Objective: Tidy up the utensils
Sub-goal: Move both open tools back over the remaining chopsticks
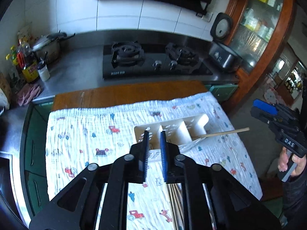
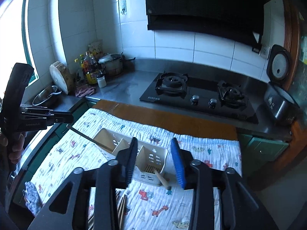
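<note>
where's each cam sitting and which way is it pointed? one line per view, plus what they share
Left wrist: on the left gripper, above the cloth-covered table, facing the stove; right gripper and hand show at right.
Right wrist: on the right gripper, same heading, above the utensil caddy; left gripper shows at left.
Shared: caddy, table, stove, rice cooker.

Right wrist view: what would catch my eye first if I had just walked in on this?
Probably the beige utensil caddy lying on the cartoon-print cloth, a wooden utensil handle poking from its open end, right before the right gripper, whose fingers stand apart. Behind, a black gas stove sits in the steel counter. At far left, the left gripper hovers over the cloth's edge.
</note>
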`<control>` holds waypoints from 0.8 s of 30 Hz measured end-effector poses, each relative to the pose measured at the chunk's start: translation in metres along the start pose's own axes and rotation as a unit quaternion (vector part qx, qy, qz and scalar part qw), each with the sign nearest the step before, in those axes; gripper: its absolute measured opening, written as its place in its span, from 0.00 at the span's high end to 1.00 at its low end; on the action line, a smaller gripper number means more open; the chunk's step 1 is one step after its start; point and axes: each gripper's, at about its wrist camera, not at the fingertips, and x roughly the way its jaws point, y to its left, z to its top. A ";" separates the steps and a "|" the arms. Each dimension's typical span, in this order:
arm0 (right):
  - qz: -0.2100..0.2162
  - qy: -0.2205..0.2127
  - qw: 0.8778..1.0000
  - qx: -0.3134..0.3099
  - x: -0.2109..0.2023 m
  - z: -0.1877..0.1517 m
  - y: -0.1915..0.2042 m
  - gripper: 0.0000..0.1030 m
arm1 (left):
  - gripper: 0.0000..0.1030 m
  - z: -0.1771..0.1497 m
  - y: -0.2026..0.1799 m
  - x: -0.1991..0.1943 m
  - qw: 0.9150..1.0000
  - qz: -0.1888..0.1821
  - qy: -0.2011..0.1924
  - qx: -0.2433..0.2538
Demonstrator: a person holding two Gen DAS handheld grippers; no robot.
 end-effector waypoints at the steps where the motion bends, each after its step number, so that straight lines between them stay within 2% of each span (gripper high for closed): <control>1: 0.000 -0.006 1.000 -0.001 -0.006 0.000 0.000 0.60 | 0.78 0.000 0.000 -0.004 1.000 0.004 -0.006 -0.001; 6: 0.009 -0.024 1.000 0.000 -0.031 -0.014 0.002 0.57 | 0.73 -0.013 -0.008 -0.033 0.999 0.001 -0.039 -0.002; 8: 0.019 -0.024 1.000 -0.002 -0.037 -0.028 0.005 0.57 | 0.67 -0.024 -0.011 -0.042 0.999 -0.003 -0.045 -0.003; 11: 0.022 -0.008 1.000 -0.006 -0.037 -0.056 0.014 0.57 | 0.67 -0.048 -0.018 -0.050 0.999 -0.008 -0.051 -0.001; 14: 0.027 0.010 1.000 -0.008 -0.034 -0.086 0.024 0.57 | 0.67 -0.072 -0.020 -0.050 0.999 -0.017 -0.042 -0.010; 20: 0.023 0.054 0.998 -0.033 -0.022 -0.147 0.050 0.57 | 0.67 -0.125 -0.025 -0.034 1.000 -0.009 -0.010 -0.019; 24: 0.046 0.091 0.994 -0.024 -0.012 -0.186 0.062 0.58 | 0.67 -0.159 -0.023 -0.022 0.999 -0.013 0.015 -0.037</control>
